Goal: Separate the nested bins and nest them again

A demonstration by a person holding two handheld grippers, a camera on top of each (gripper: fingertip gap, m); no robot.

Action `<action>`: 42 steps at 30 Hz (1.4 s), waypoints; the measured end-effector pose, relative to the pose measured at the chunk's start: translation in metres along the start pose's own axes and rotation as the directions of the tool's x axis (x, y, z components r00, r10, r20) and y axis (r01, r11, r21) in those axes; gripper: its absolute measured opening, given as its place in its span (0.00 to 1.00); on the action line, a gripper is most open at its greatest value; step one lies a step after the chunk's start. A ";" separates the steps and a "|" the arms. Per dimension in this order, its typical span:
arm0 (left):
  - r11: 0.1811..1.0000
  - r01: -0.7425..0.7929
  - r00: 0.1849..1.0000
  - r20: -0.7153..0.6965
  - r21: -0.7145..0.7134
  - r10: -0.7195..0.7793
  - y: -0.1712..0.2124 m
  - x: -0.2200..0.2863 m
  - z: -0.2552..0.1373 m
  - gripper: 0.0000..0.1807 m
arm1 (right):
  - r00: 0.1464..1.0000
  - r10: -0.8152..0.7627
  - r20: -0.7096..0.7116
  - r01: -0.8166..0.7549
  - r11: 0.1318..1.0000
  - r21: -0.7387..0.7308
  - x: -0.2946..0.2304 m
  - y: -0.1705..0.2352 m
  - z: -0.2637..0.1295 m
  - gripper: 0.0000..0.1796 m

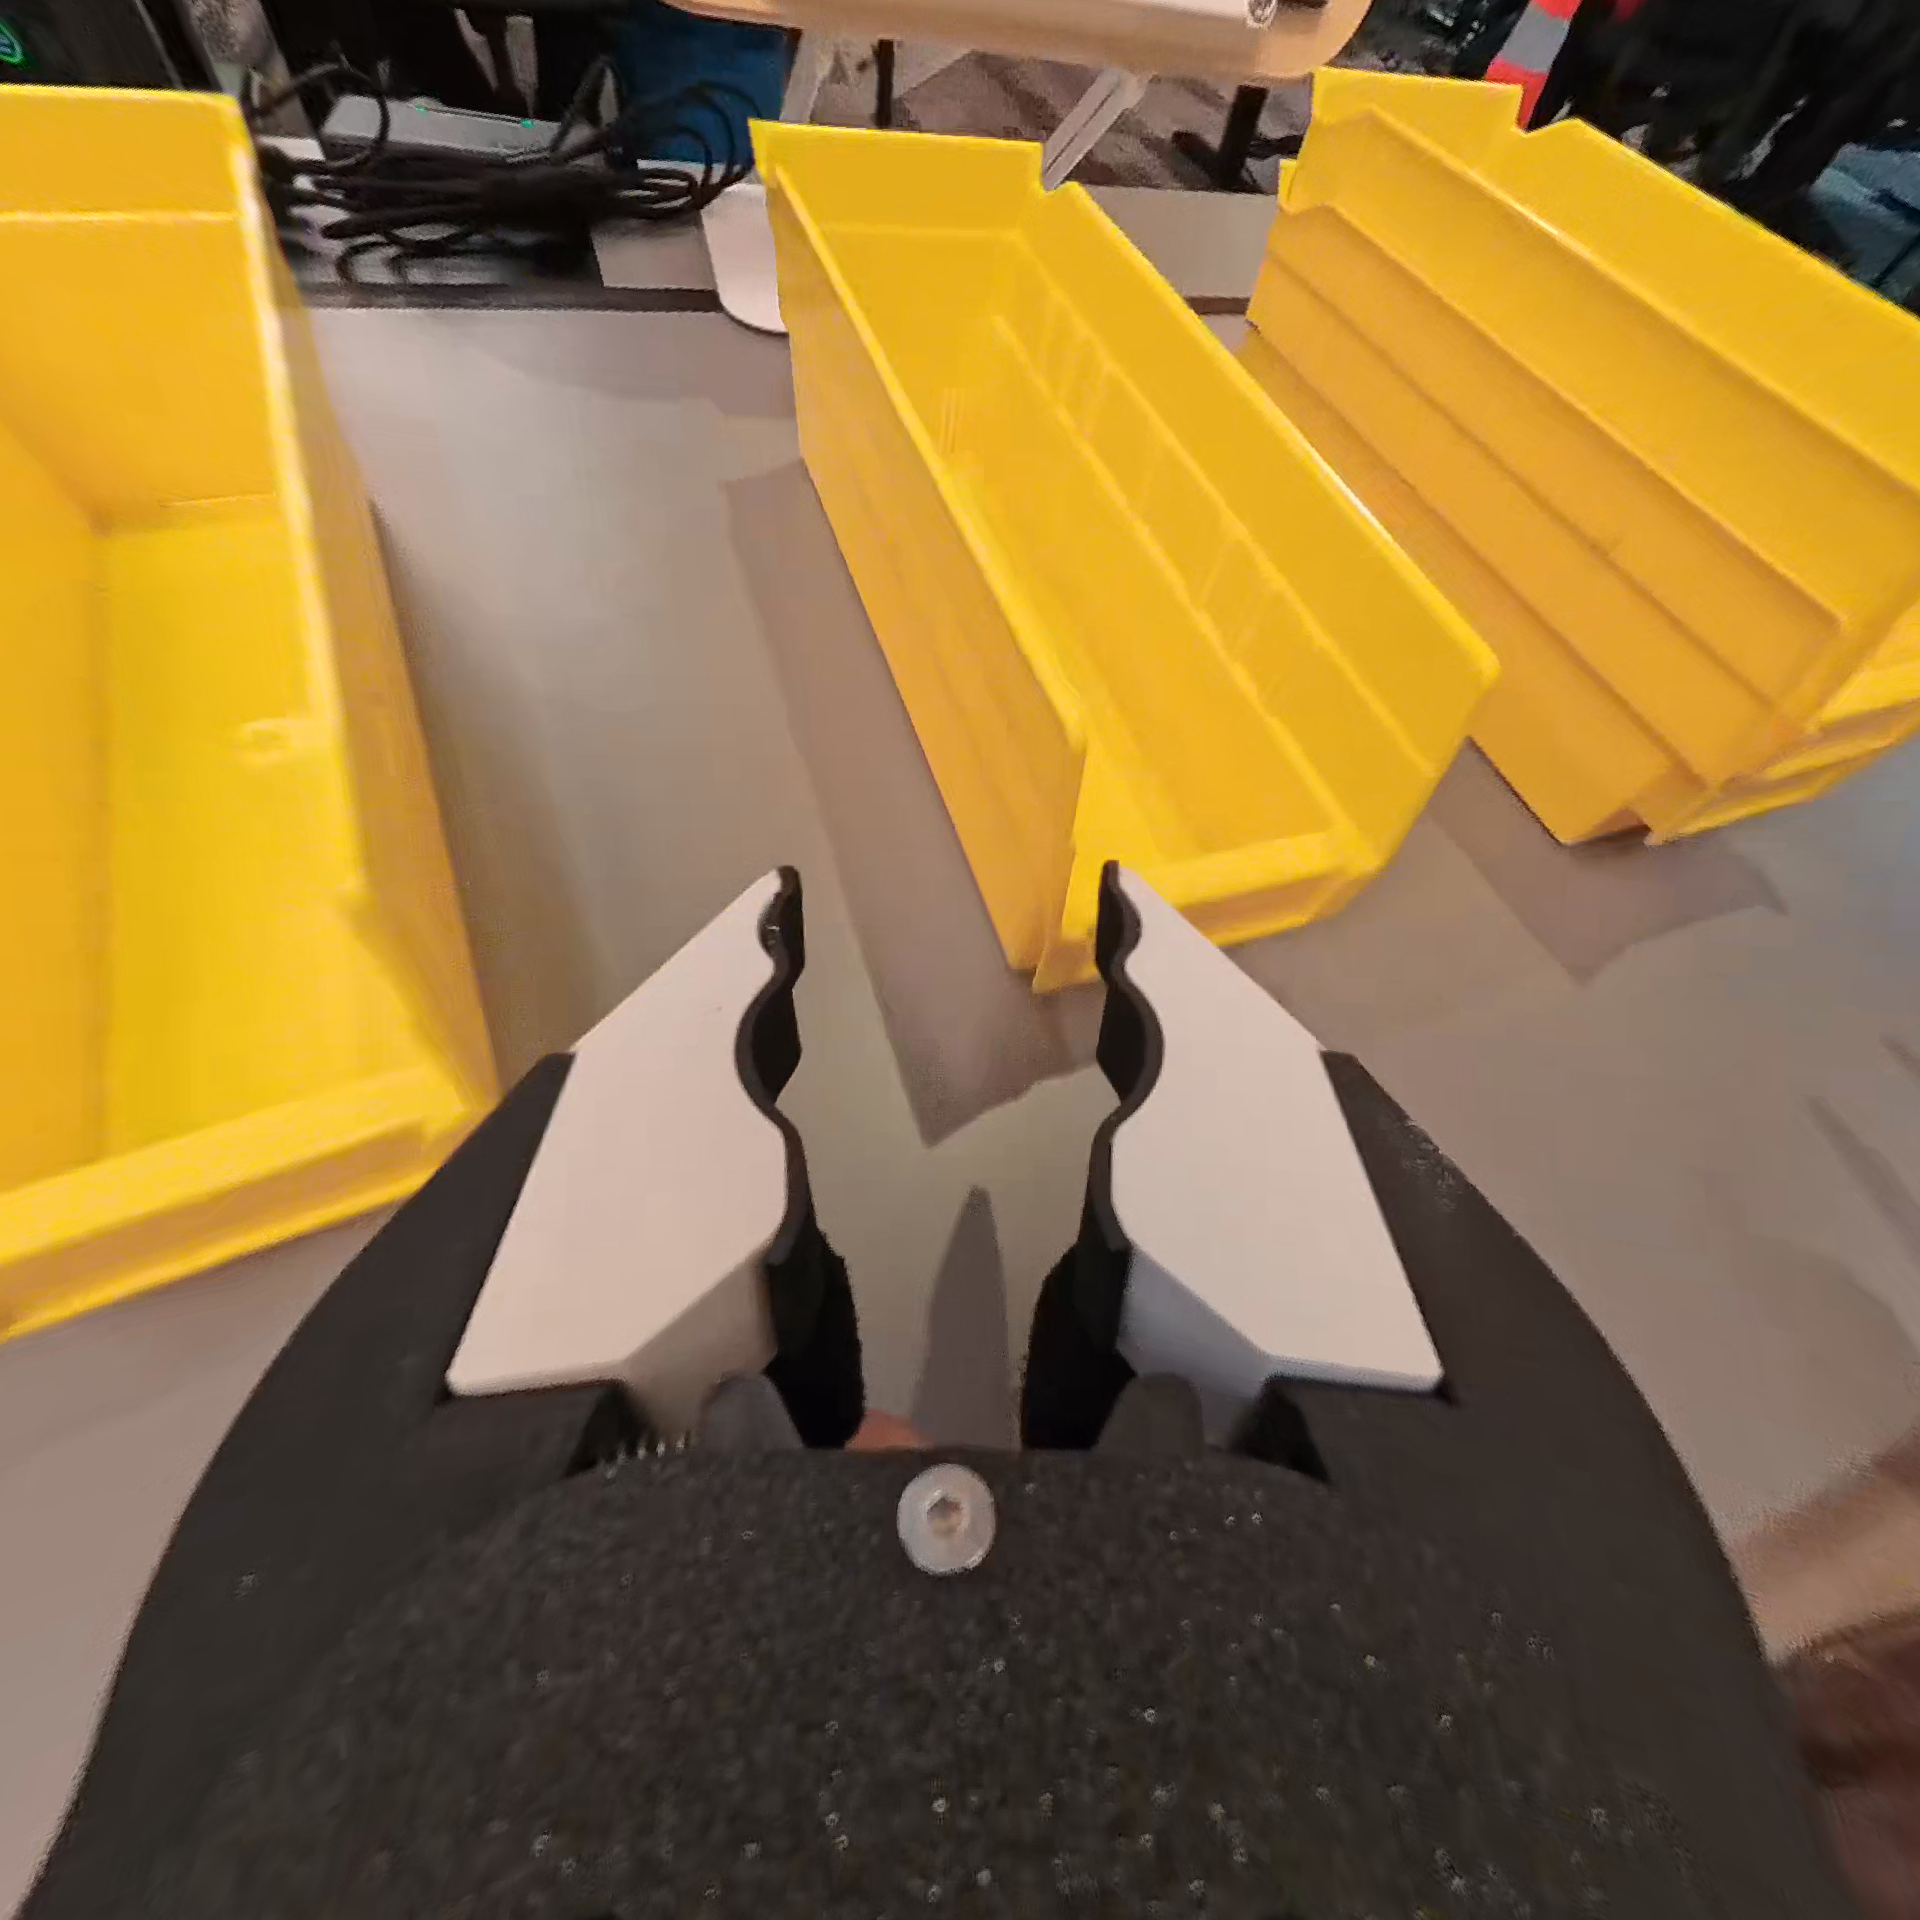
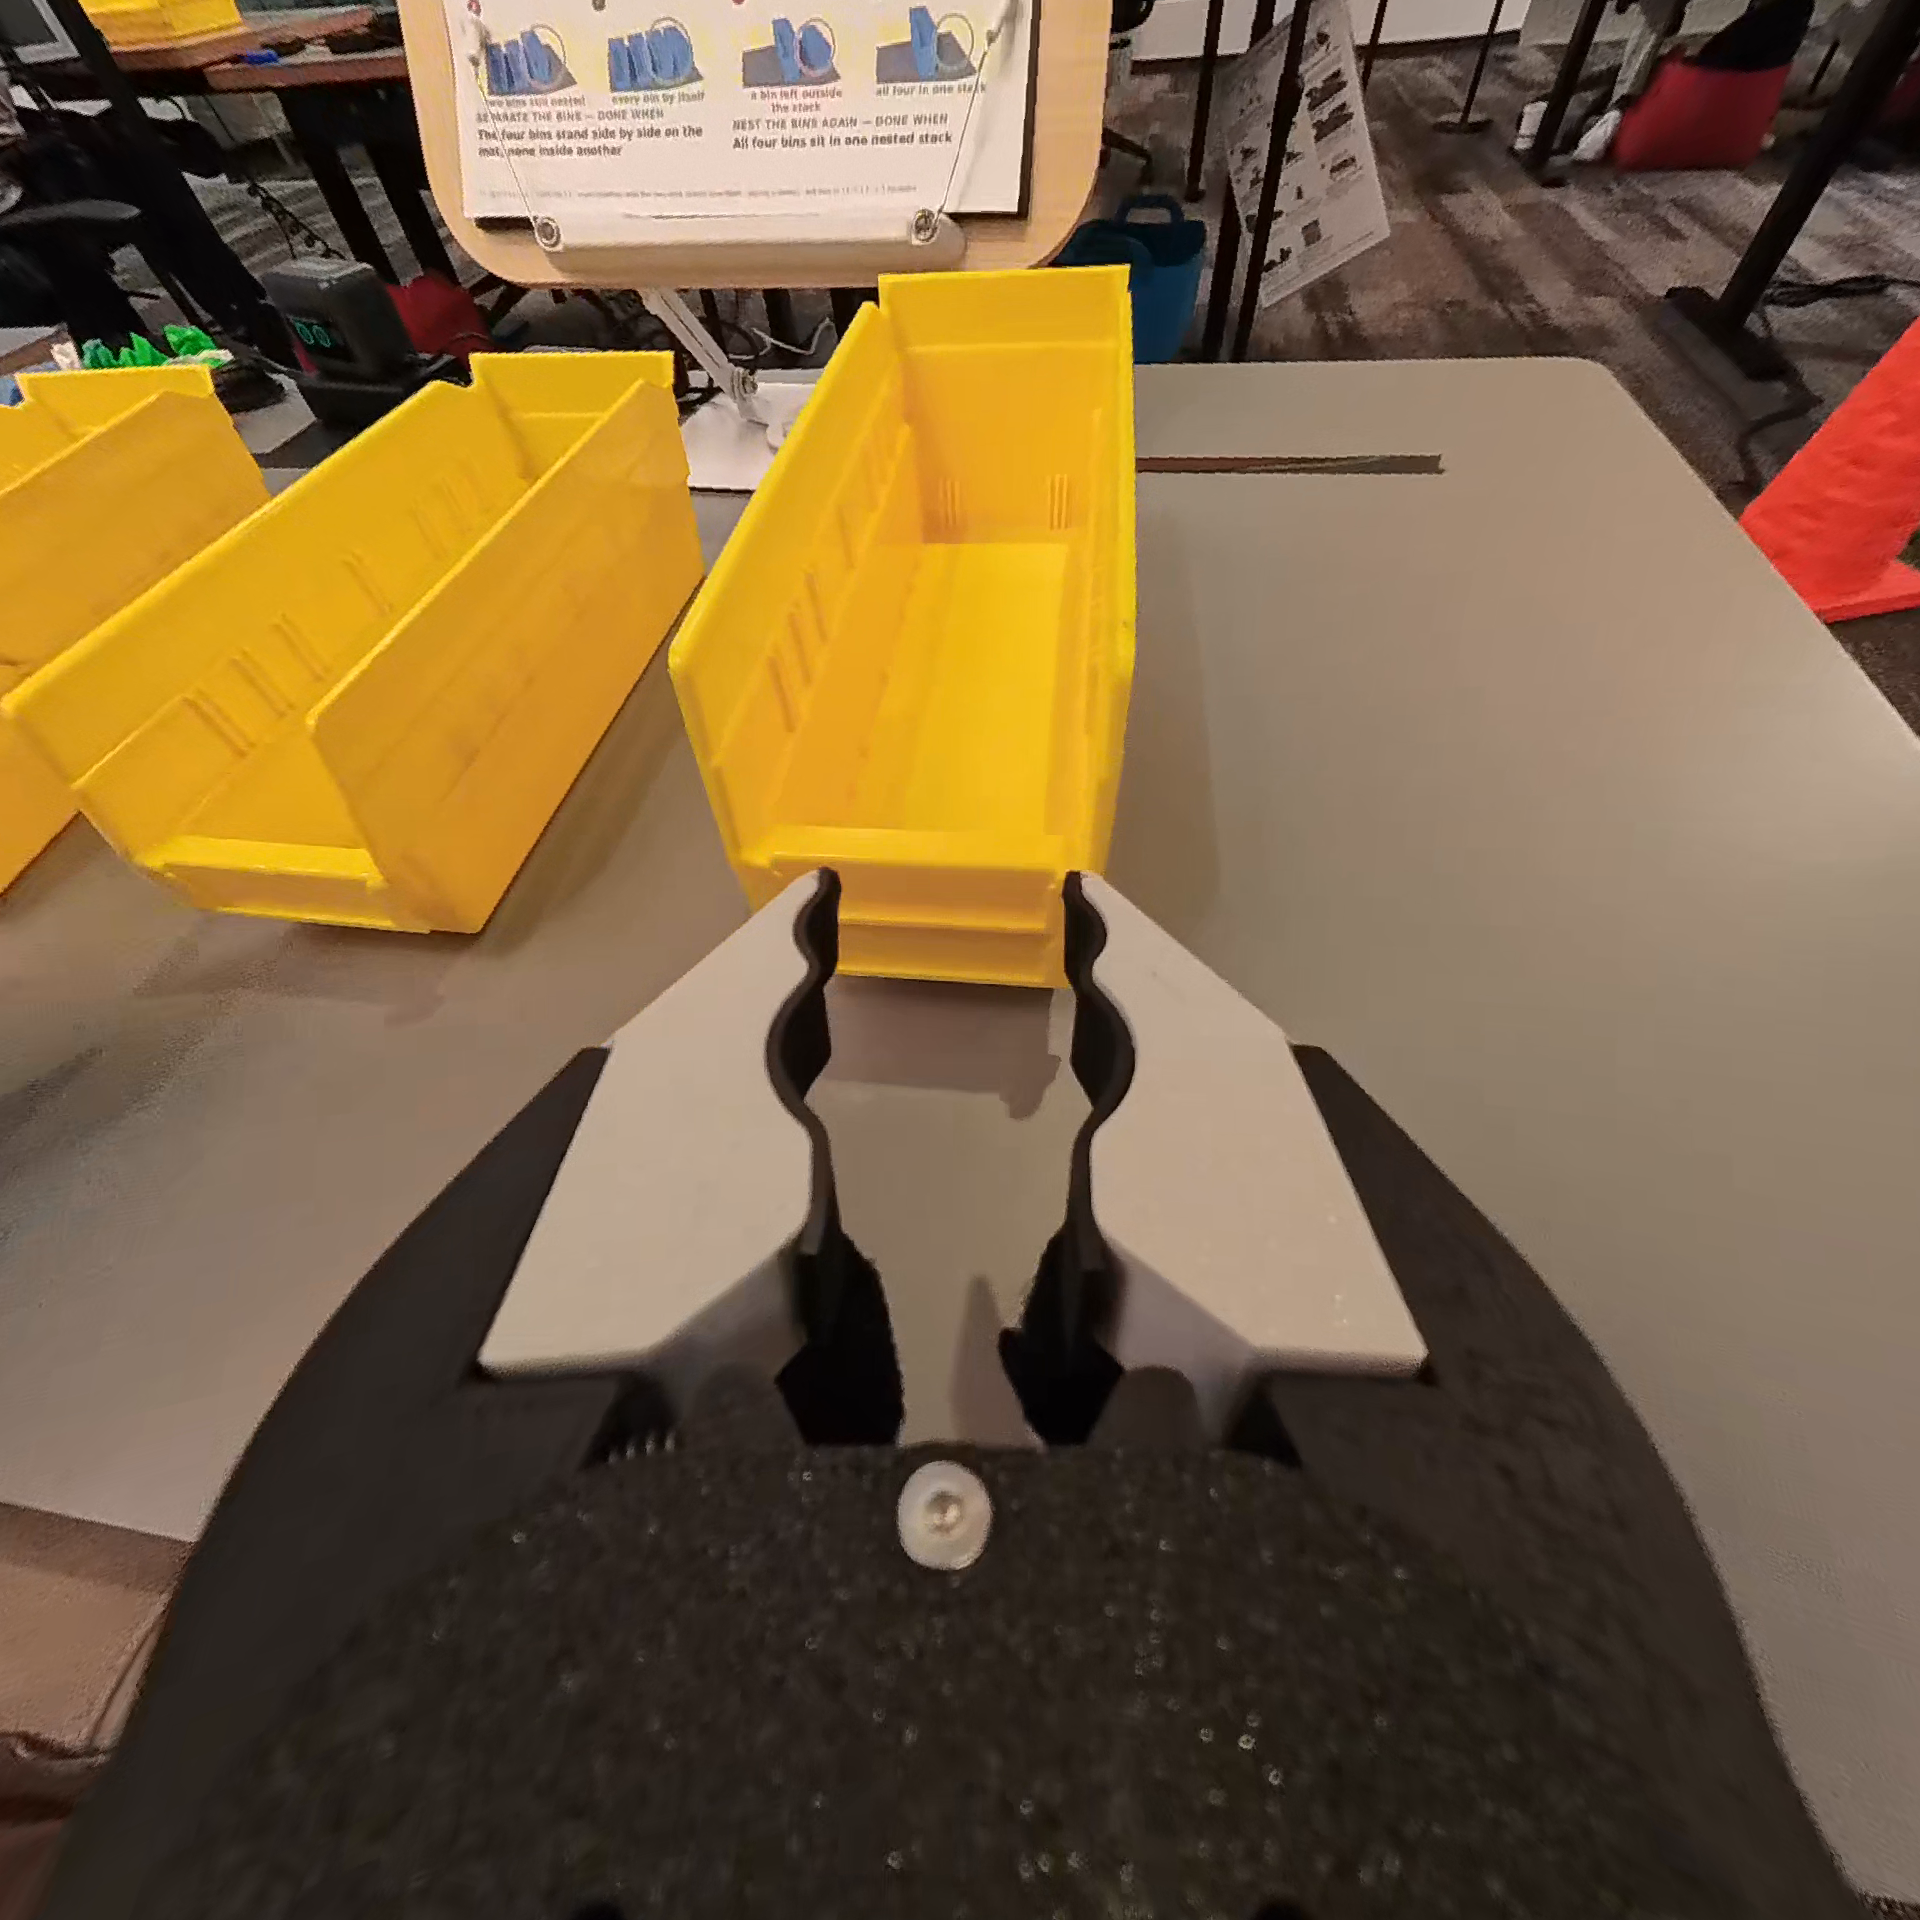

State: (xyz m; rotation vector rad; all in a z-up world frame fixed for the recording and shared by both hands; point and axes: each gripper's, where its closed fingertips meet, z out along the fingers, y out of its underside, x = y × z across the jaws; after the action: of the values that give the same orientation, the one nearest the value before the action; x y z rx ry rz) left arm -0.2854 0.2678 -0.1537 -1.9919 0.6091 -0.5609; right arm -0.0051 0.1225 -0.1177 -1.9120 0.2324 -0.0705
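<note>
The left view shows a wide bin [image 1: 197, 675] left of the left claw [image 1: 948, 883], which is spread apart and empty. Only the right view shows a sign [image 2: 748, 114] beyond the stack [image 2: 935, 644]. The right claw [image 2: 948, 888], also spread and empty, points at the stack's near end.

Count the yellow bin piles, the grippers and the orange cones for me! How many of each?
Yellow bin piles standing apart on the table: 3 (left bin, middle bin, right stack, which looks nested)
Hand-held grippers: 2 (left hand-held gripper, right hand-held gripper, both open)
Orange cone: 1
Total: 6
</note>
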 end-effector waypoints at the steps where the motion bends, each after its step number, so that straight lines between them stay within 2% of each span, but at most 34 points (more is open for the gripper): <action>1: 1.000 0.007 1.000 0.007 0.007 -0.008 -0.003 0.003 0.010 0.29 | 1.000 0.001 0.005 -0.001 1.000 -0.002 0.000 0.001 0.000 0.24; 4: 0.999 0.040 0.999 -0.007 0.011 -0.040 -0.010 0.016 0.041 0.25 | 1.000 0.011 0.025 -0.010 1.000 -0.003 -0.003 0.001 0.000 0.23; 5: 0.999 0.045 0.999 -0.024 0.009 -0.044 -0.013 0.022 0.051 0.22 | 1.000 0.009 0.027 -0.008 1.000 -0.006 -0.004 0.002 0.000 0.23; 7: 1.000 0.012 0.999 0.033 0.012 -0.012 -0.016 0.019 0.063 0.06 | 1.000 0.000 0.029 0.000 1.000 -0.010 -0.006 0.003 0.002 0.23; 9: 1.000 -0.017 0.993 0.117 0.009 0.016 -0.019 0.011 0.069 0.01 | 0.999 -0.005 0.040 0.005 1.000 -0.016 -0.010 0.005 0.003 0.23; 14: 0.997 0.064 0.991 0.115 0.034 -0.068 -0.041 0.013 0.070 0.00 | 0.999 -0.010 0.046 0.012 1.000 -0.025 -0.012 0.006 0.004 0.23; 18: 0.976 0.148 0.978 0.124 0.158 -0.168 -0.083 0.017 0.055 0.00 | 0.999 0.012 0.046 -0.011 1.000 -0.022 -0.007 0.005 0.004 0.23; 21: 0.960 0.154 0.974 0.126 0.233 -0.187 -0.108 0.025 0.045 0.00 | 0.999 0.023 0.042 -0.023 1.000 -0.021 -0.003 0.004 0.004 0.23; 24: 0.940 0.174 0.973 0.095 0.294 -0.210 -0.135 0.049 0.036 0.00 | 0.999 0.027 0.029 -0.027 1.000 -0.010 0.003 0.001 0.003 0.23; 28: 0.908 0.218 0.972 0.005 0.357 -0.235 -0.163 0.110 0.032 0.00 | 0.999 0.041 -0.012 -0.041 0.999 0.018 0.018 -0.006 0.000 0.22; 30: 0.897 0.254 0.965 -0.035 0.361 -0.260 -0.167 0.142 0.036 0.00 | 0.997 0.063 -0.032 -0.062 0.997 0.036 0.026 -0.010 -0.003 0.22; 33: 0.888 0.271 0.958 -0.016 0.371 -0.286 -0.164 0.177 0.042 0.00 | 0.994 0.089 -0.067 -0.084 0.994 0.063 0.039 -0.014 -0.007 0.22; 39: 0.910 0.269 0.955 0.035 0.315 -0.294 -0.143 0.220 0.071 0.00 | 0.988 0.130 -0.080 -0.125 0.990 0.069 0.050 -0.013 -0.011 0.22; 42: 0.913 0.247 0.954 0.084 0.325 -0.288 -0.137 0.223 0.077 0.00 | 0.986 0.145 -0.076 -0.140 0.988 0.070 0.052 -0.013 -0.012 0.22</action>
State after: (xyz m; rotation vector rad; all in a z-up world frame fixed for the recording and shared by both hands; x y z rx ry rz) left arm -0.0407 0.2385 -0.0364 -1.8014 0.1506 -0.6434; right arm 0.0450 0.1054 -0.1045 -1.8249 0.4166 -0.0589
